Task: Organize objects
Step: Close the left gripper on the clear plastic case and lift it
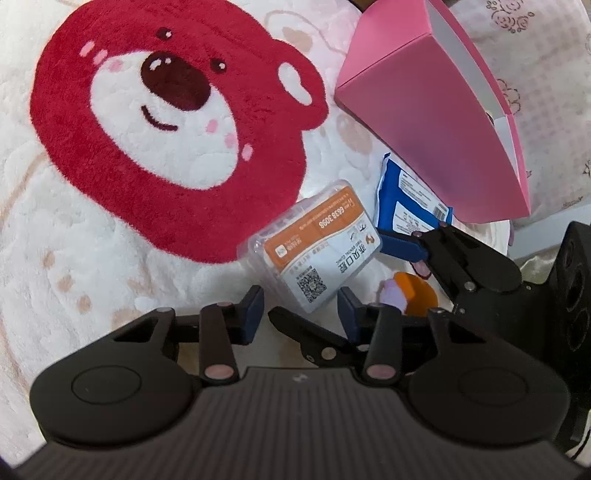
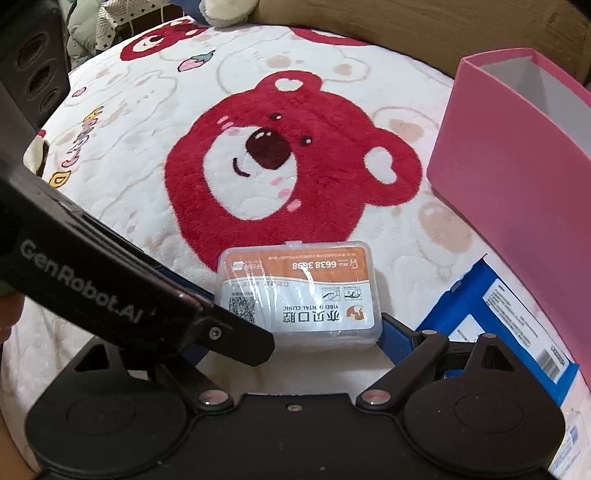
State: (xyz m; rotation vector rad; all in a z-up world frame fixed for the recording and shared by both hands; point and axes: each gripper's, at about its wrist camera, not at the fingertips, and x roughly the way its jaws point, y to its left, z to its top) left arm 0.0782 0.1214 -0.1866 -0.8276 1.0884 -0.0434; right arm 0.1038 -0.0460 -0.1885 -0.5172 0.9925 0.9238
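Clear plastic case [image 1: 317, 254] with an orange-and-white label, lying flat on a white plush blanket [image 1: 74, 258], its near corner between the left gripper [image 1: 301, 314] fingers. Half closed around that corner; pad contact impossible to tell. Right gripper [image 2: 295, 343] spread wide just behind the case, one blue finger [image 2: 397, 338] beside its edge, gripping nothing. Blue packet [image 1: 410, 203] close beside, below an open pink box [image 1: 436, 122]. Big red bear face [image 1: 166, 122] printed on the blanket; brown cardboard [image 2: 406, 26] and a soft toy [image 2: 225, 11] at the far edge.
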